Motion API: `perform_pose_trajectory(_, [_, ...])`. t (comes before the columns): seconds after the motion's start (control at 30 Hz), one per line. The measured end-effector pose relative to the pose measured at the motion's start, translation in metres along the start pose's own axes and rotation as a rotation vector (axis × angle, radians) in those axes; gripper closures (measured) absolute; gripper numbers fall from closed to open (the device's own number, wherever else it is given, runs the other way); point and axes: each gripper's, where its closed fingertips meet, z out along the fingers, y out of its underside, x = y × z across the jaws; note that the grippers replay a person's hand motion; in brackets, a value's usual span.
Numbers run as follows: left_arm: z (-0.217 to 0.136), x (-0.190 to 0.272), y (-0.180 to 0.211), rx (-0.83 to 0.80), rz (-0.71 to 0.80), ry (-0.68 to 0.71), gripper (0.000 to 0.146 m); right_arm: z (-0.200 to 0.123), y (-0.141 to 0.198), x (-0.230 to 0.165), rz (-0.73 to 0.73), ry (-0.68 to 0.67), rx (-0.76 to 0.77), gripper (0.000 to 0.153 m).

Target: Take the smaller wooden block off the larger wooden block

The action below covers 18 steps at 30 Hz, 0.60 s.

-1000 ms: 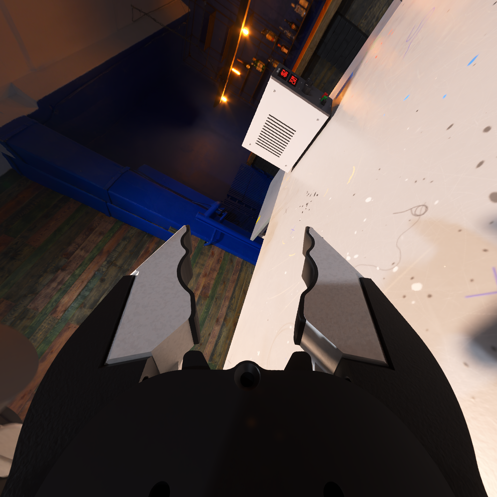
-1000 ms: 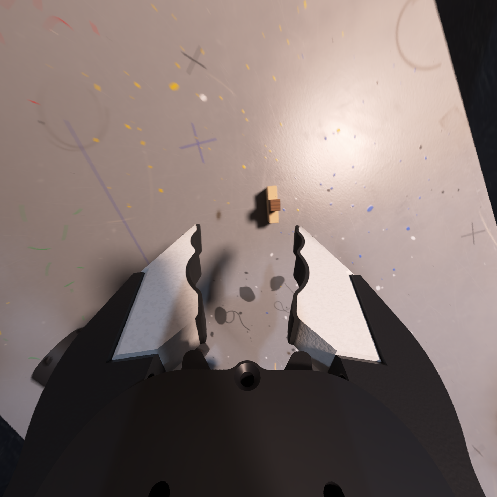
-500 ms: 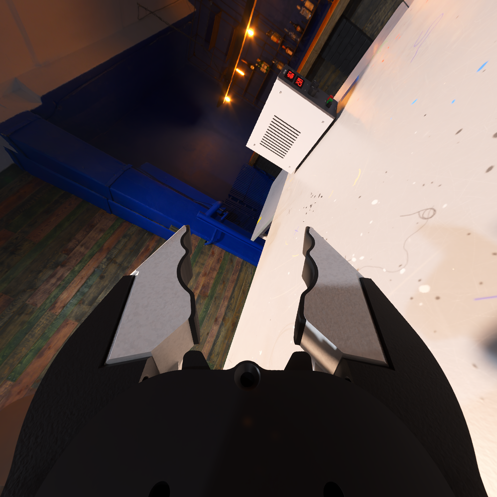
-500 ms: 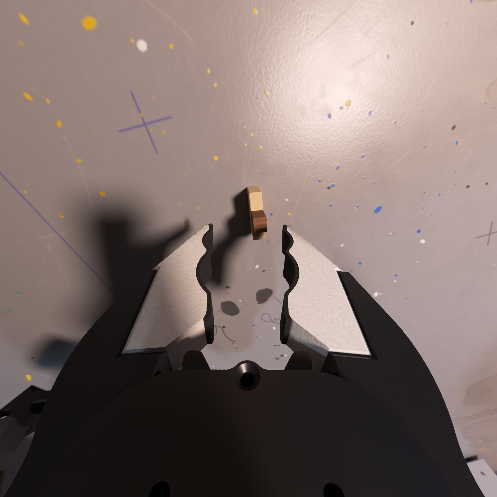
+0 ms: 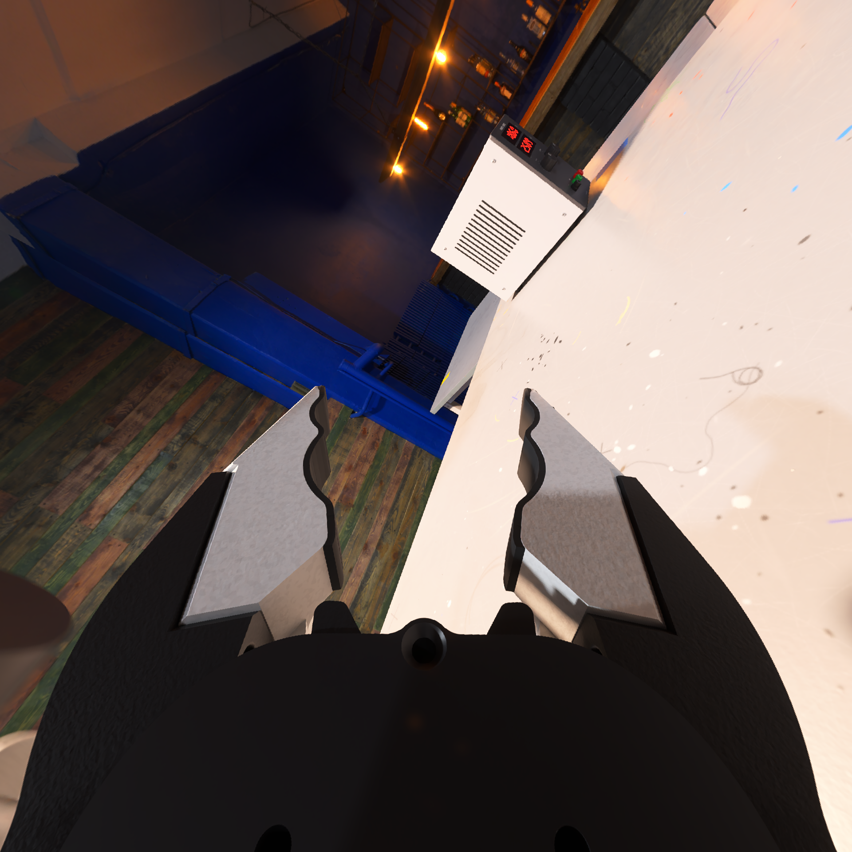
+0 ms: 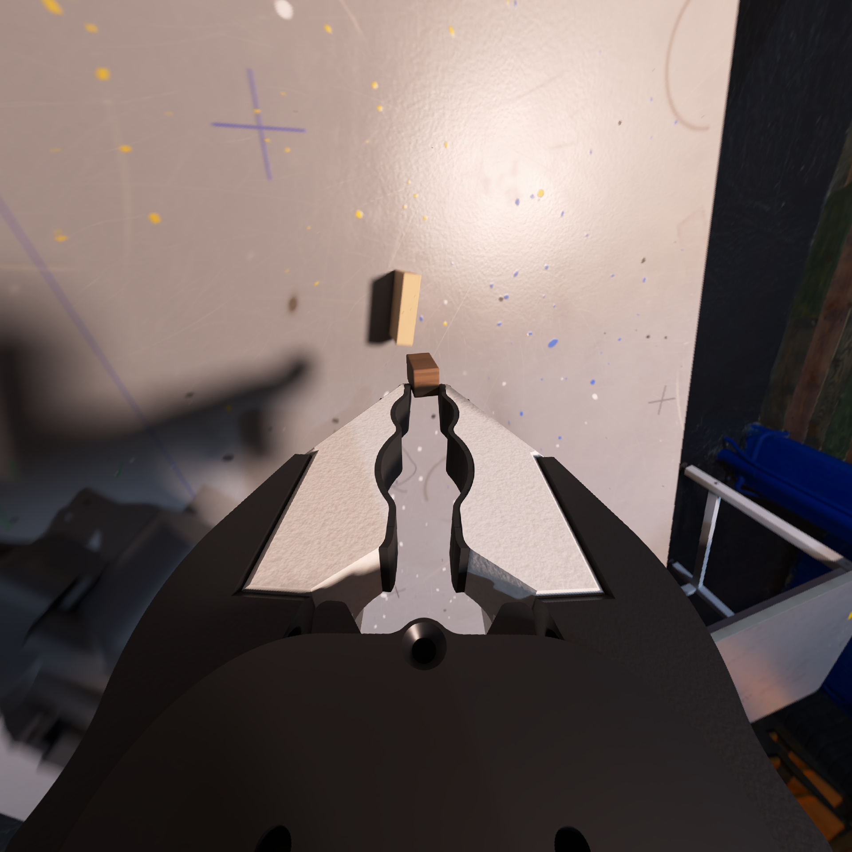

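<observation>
Two red lit digit displays [image 5: 518,139], side by side on the dark top panel of the white vented box [image 5: 502,221]. Box located at the edge of the table [image 5: 691,286]. Characters small and tilted; not reliably legible.

Hand-drawn marks on the table surface:
- blue cross [image 6: 260,127], upper left in right wrist view;
- small grey cross [image 6: 661,400], right side, near the table edge;
- thin grey looped scribble [image 5: 747,375], left wrist view; not a readable character.

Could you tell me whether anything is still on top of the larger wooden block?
Nothing shows on the larger wooden block; the smaller wooden block is pinched in the right gripper, clear of it. Its underside against the table is hidden.
</observation>
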Motion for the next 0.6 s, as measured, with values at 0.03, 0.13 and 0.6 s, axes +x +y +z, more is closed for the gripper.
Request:
perform_pose_trajectory(0.03, [0.0, -0.001, 0.0, 0.001, -0.001, 0.0, 0.062, -0.015, 0.004, -0.002, -0.011, -0.004, 0.022, 0.141])
perform_pose_trajectory(0.13, [0.0, -0.002, 0.0, 0.004, -0.004, 0.002, 0.062, -0.064, 0.026, -0.011, -0.047, -0.005, 0.078, 0.141])
perform_pose_trajectory(0.6, [-0.01, -0.017, -0.003, 0.083, -0.127, 0.023, 0.062, -0.217, 0.231, -0.1, -0.086, 0.07, 0.247, 0.141])
